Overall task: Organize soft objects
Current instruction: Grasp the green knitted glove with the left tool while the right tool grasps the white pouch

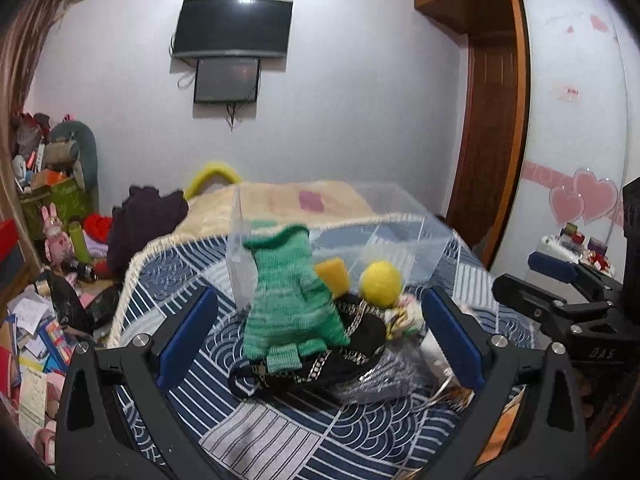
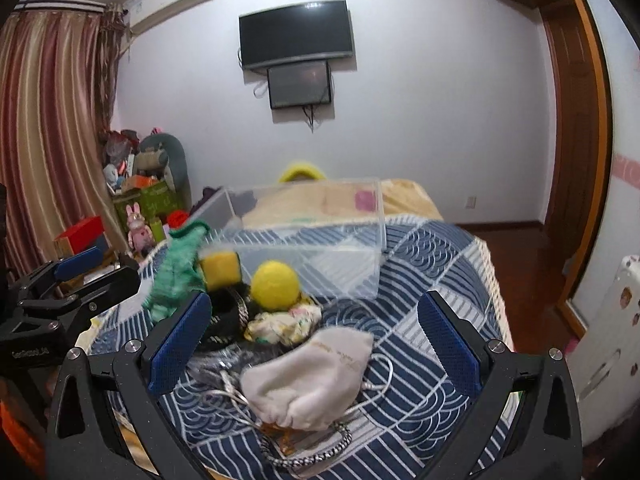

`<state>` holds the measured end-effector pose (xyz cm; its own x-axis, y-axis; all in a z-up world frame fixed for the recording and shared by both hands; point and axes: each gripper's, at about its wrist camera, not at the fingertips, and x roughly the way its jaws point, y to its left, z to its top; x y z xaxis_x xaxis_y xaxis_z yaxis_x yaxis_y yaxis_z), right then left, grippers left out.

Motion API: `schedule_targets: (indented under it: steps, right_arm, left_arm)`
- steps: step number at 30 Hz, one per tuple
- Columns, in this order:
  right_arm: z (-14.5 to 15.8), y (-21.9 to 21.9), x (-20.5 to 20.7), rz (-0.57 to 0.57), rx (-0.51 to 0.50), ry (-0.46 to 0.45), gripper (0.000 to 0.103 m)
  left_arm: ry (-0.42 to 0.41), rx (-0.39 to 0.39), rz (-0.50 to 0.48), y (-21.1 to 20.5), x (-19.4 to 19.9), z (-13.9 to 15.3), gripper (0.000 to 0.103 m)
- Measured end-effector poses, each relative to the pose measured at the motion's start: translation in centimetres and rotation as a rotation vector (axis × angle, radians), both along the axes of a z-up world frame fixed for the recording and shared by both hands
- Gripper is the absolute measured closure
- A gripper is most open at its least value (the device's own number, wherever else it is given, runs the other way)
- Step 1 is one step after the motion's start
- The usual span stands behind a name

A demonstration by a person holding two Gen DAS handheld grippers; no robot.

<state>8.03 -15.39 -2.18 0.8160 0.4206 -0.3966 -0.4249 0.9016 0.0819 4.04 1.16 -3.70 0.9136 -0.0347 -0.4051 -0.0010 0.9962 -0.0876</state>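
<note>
A pile of soft things lies on the blue patterned bed cover (image 1: 280, 420). A green knit glove (image 1: 288, 296) leans against a clear plastic box (image 1: 340, 224), with a yellow sponge (image 1: 333, 276), a yellow ball (image 1: 381, 282) and a black chained item (image 1: 320, 364) beside it. In the right wrist view I see the glove (image 2: 176, 280), sponge (image 2: 220, 266), ball (image 2: 276, 286), box (image 2: 316, 236) and a white drawstring pouch (image 2: 308, 380). My left gripper (image 1: 320, 336) is open around the glove and black item. My right gripper (image 2: 316, 344) is open over the pouch.
Cluttered toys and boxes (image 1: 52, 208) fill the floor left of the bed. A beige blanket (image 1: 288, 204) lies behind the box. A wardrobe (image 1: 576, 120) and a door stand to the right. Two screens (image 1: 232, 28) hang on the far wall.
</note>
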Motion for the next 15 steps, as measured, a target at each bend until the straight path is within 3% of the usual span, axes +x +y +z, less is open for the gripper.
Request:
schedule_targets:
  steps: [4, 8, 13, 15]
  right_arm:
    - [-1.7, -0.3, 0.9, -0.008, -0.027, 0.062, 0.000]
    - [-3.0, -0.3, 1.8, -0.007, -0.044, 0.129, 0.001]
    - [-5.1, -0.4, 3.5, 0.015, -0.025, 0.249, 0.018]
    - [-5.5, -0.3, 3.8, 0.029, -0.019, 0.281, 0.025]
  left_arm:
    - [0.065, -0.011, 0.032, 0.7, 1.5, -1.8, 0.000]
    - [0.103, -0.070, 0.045, 1.9, 3.3, -2.8, 0.000]
    - [0.115, -0.103, 0.072, 2.7, 4.6, -4.0, 0.003]
    - [0.128, -0.111, 0.070, 2.8, 5.0, -4.5, 0.016]
